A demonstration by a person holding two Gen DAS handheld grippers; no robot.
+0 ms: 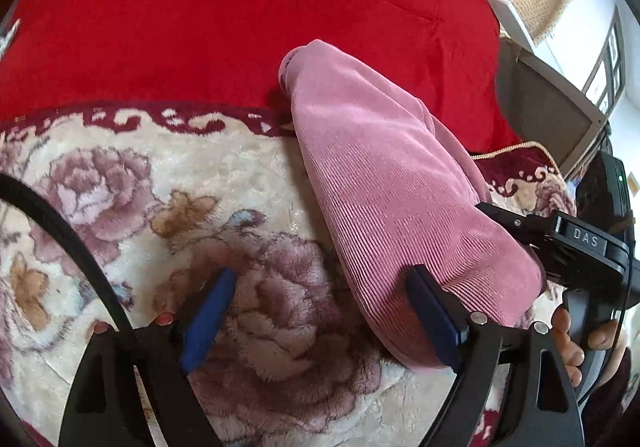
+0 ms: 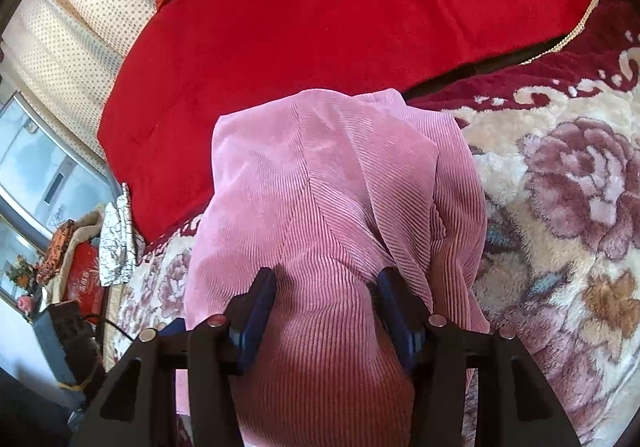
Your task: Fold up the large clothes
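My left tongs (image 1: 320, 311) stand wide apart over the floral blanket (image 1: 120, 207), gripping nothing; the pink corduroy garment (image 1: 384, 183) lies against the outer face of their right pad (image 1: 432, 323), running from about four o'clock up toward twelve o'clock. My right tongs (image 2: 324, 307) are half spread, a raised fold of the same garment (image 2: 320, 183) bunched between the pads; both blue pads (image 2: 258, 311) sink into the cloth, so it is pinched. From these tongs the garment extends toward twelve o'clock, folded into a long, thick bundle. Its fabric is finely ribbed, soft and matte. The blanket is plush, cream with mauve roses and a maroon border. A smooth red cover (image 2: 340, 15) lies beyond, at twelve o'clock.
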